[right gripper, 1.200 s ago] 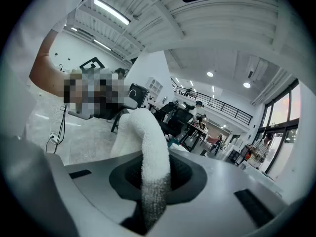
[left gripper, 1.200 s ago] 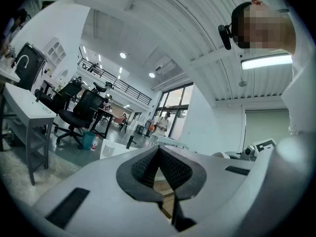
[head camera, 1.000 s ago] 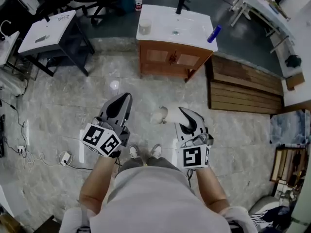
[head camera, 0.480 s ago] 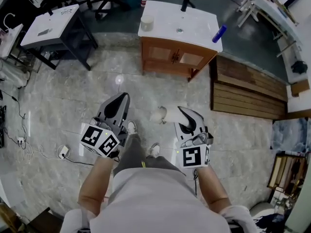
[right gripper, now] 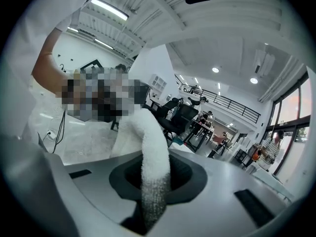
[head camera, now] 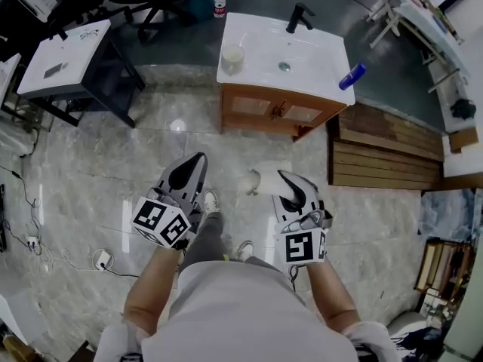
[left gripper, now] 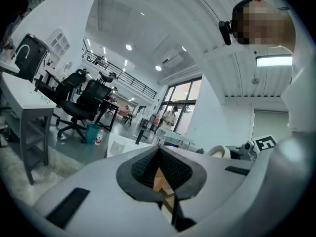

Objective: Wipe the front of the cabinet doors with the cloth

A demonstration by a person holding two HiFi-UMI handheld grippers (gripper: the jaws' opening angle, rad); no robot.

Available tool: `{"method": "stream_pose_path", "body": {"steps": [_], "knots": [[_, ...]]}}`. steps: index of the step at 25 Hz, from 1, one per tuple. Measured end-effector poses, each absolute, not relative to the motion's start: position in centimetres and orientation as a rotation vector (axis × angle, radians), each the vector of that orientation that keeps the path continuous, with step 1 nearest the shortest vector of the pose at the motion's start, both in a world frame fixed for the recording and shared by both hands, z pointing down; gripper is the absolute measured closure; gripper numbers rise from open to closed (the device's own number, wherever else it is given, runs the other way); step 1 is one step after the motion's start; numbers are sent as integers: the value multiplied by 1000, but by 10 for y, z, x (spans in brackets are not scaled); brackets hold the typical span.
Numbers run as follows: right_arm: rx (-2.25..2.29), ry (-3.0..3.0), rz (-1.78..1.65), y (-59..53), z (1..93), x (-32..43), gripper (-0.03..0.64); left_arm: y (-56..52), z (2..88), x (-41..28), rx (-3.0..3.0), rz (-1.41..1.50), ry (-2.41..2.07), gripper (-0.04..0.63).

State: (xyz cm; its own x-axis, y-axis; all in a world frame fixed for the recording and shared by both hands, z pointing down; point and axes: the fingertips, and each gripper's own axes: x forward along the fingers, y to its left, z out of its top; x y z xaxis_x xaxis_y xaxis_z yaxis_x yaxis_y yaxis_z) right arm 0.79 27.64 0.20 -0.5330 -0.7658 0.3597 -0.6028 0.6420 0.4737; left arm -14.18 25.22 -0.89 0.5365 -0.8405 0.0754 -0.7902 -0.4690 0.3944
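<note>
The wooden cabinet (head camera: 275, 111) with two doors stands ahead of me under a white sink top (head camera: 302, 55). Both grippers are held at waist height over the marble floor, well short of the doors. My right gripper (head camera: 281, 176) is shut on a white cloth (head camera: 248, 181) that hangs out to the left of its tips. In the right gripper view the cloth (right gripper: 150, 142) rises in a thick roll from between the right gripper's (right gripper: 153, 181) jaws. My left gripper (head camera: 195, 161) is shut, and the left gripper view shows the left gripper (left gripper: 159, 154) holding nothing.
On the sink top are a cup (head camera: 232, 57), a black faucet (head camera: 298, 17) and a blue bottle (head camera: 352, 75). Wooden slats (head camera: 385, 149) lie on the floor right of the cabinet. A black-framed table (head camera: 64, 51) stands at the left. Cables and a plug (head camera: 102, 260) lie at the lower left.
The person has stepped forward, so the cabinet is nearer and lower in the head view. Both grippers keep the same pose, and the cloth stays in the right one.
</note>
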Motion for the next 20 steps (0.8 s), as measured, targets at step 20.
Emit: {"method": "stream_pose_path", "body": {"steps": [20], "knots": [[1091, -2211, -405, 80, 22, -9, 545, 59, 25, -138, 2376, -201, -1176, 580]]}}
